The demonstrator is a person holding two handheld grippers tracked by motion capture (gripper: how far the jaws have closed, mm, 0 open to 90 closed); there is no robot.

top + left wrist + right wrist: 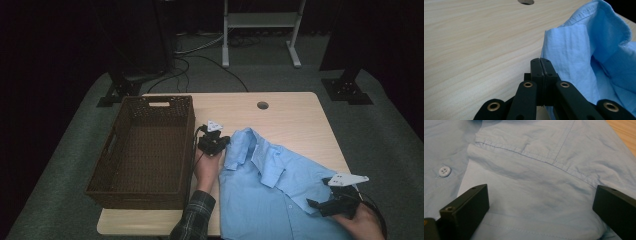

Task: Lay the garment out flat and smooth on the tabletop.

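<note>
A brown woven basket (142,150) sits on the left part of the table (280,112) with nothing visible inside it, and a light blue shirt (272,192) lies spread just to its right, its lower part cut off by the bottom edge. The left gripper (216,142) rests between basket and shirt at the folded collar, jaws pressed together with no cloth seen between them. The right gripper (325,202) sits over the shirt's right side, jaws spread wide above the fabric, gripping nothing.

A dark test room, like a lab

Black stands (345,82) and loose cables (200,55) sit on the grey carpet (60,165) around one wooden table (280,110), with a white frame (260,30) behind.
</note>
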